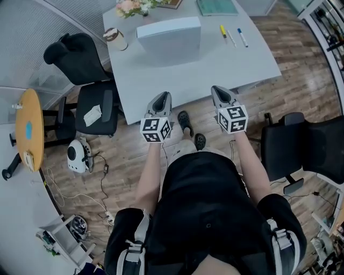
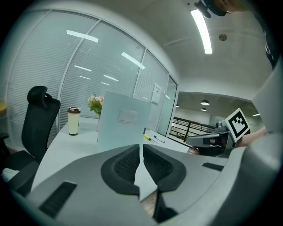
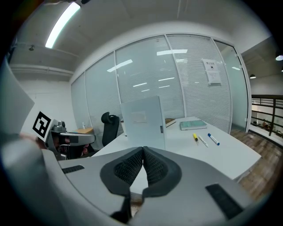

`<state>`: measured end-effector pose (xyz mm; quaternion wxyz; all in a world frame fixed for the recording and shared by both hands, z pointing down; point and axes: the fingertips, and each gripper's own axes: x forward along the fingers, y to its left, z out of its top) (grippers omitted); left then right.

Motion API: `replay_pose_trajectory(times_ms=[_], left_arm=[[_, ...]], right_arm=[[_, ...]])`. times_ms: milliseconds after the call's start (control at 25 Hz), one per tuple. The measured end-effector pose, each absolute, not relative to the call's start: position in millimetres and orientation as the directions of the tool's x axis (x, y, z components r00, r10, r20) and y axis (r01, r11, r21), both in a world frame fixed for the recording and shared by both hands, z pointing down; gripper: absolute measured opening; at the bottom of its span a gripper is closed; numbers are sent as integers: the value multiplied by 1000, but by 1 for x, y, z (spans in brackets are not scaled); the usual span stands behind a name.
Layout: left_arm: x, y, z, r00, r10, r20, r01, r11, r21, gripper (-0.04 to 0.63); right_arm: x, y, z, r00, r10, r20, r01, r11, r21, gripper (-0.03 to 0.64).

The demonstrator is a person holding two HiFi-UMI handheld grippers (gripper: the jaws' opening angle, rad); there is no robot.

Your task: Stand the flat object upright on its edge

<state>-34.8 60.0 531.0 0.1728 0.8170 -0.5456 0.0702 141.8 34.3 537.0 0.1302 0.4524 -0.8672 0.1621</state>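
Where the pale flat object (image 1: 169, 40) meets the tabletop (image 1: 161, 80), each gripper view loses its lower edge behind that gripper's own jaws. What props it up cannot be made out. It stands upright, well apart from both grippers. The label on its face is too small to read. Left gripper (image 1: 163, 100): jaws a thin slit apart, empty. Right gripper (image 1: 220, 92): jaws closed tip to tip, empty. Left of the flat object is a lidded cup (image 1: 115, 38). Behind it are flowers (image 1: 131, 6) and a teal book (image 1: 216, 6), both cut off by the frame edge. Right of it lie three markers (image 1: 234, 35). A black chair (image 1: 88, 80) stands further left, off the tabletop. Bare tabletop lies between flat object and grippers.
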Motion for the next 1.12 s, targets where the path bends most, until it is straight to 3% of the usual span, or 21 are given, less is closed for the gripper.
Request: replay_pose_trajectory(times_ms=[560, 1120], left_arm=[[6, 132, 482, 433, -864, 257, -899, -395, 186, 31], [-19, 147, 443, 432, -883, 182, -895, -395, 210, 31]], right_arm=[[136, 89, 497, -671, -691, 267, -741, 631, -230, 17], [121, 109, 437, -710, -687, 153, -703, 681, -205, 17]])
